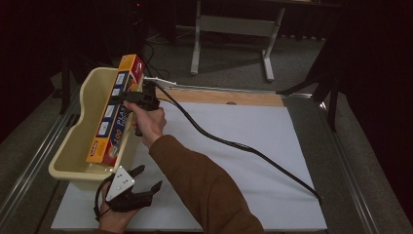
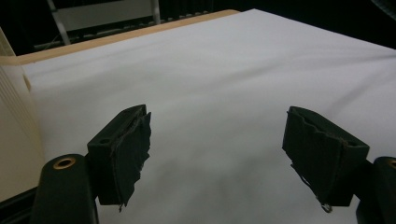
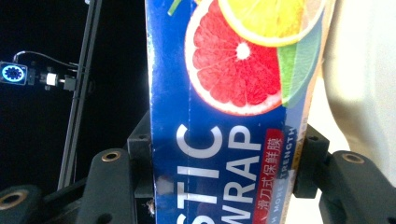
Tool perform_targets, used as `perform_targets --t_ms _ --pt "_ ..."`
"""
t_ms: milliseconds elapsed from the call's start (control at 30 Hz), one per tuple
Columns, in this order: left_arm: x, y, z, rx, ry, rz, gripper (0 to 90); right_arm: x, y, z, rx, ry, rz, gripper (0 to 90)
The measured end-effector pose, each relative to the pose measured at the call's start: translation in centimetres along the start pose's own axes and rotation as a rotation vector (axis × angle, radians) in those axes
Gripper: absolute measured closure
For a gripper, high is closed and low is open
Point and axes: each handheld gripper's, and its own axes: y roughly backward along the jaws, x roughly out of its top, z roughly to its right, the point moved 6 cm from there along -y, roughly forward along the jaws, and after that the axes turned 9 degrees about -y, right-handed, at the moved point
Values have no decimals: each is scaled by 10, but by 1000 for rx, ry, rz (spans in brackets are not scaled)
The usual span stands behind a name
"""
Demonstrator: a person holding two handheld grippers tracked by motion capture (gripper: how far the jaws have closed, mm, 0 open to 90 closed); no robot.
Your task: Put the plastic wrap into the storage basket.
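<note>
Jaws of right gripper (image 3: 219, 177) clamped on plastic wrap box (image 1: 116, 109) tilted over the cream tub (image 1: 73, 146), left gripper (image 1: 146, 183) jaws apart above white surface (image 2: 233, 70); I'd lower it level, clear of the rim.

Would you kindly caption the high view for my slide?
Right tool lowers a plastic wrap box into a cream tub; left tool waits open.
</note>
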Motion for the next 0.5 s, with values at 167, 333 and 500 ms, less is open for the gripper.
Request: perform_targets --t_ms 167,333,500 --pt "0 0 0 1 1 1 232 -6 -3 1 -10 6 1 414" --pt "0 0 0 1 4 1 234 -16 -9 8 -15 -16 -46 413" --pt "0 -1 0 -2 2 -1 232 -18 -15 17 -24 -40 -63 410"
